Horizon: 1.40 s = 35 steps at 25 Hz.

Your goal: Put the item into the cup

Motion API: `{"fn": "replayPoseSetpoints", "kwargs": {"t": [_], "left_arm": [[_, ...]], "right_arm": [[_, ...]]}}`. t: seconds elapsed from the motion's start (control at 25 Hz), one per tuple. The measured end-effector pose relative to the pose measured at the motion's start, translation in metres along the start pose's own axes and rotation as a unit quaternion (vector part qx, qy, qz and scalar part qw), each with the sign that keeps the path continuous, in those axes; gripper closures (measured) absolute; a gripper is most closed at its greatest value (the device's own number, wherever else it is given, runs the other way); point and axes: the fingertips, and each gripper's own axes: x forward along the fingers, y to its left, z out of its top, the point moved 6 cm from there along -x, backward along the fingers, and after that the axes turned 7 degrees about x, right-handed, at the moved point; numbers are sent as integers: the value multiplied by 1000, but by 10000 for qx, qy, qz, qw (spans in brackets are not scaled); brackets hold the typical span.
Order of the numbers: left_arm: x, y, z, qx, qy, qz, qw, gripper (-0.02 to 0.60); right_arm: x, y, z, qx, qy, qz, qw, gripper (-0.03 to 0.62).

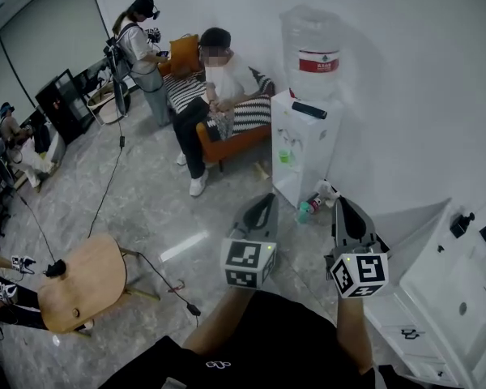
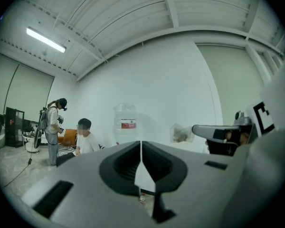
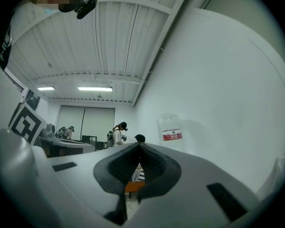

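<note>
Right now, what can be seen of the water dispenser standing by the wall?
The water dispenser is a white, plastic-looking cabinet standing upright on the floor against the white wall, just right of the orange sofa. A large clear bottle with a red-and-white label sits on top, and a dark flat object lies beside its base. Something green shows in the tap recess.

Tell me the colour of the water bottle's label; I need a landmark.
The label is red over white, clearest in the head view.
</note>
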Motion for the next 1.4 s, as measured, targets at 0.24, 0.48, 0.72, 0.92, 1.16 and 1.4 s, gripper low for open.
{"fn": "replayPoseSetpoints", "kwargs": {"t": [0.24,0.48,0.72,0.92,1.16,1.4], "left_arm": [[39,38,-18,-61,131,93,9999,568],[86,74,-34,-323,243,54,9992,568],[140,104,-51,-646,434,-3,9970,568],[179,130,-68,-828,661,-53,9944,568],[236,181,-80,-788,826,-148,9933,568],[291,245,-82,-642,1125,-310,9911,568]], "right_arm": [[52,-9,-19,65,121,-25,9999,583],[100,-20,-35,68,373,-167,9991,583],[141,-32,-44,65,670,-301,9973,583],[189,-40,-56,146,958,-308,9948,583],[270,-49,-72,320,1136,-327,9925,583],[357,-47,-90,580,1197,-385,9904,583]]}}
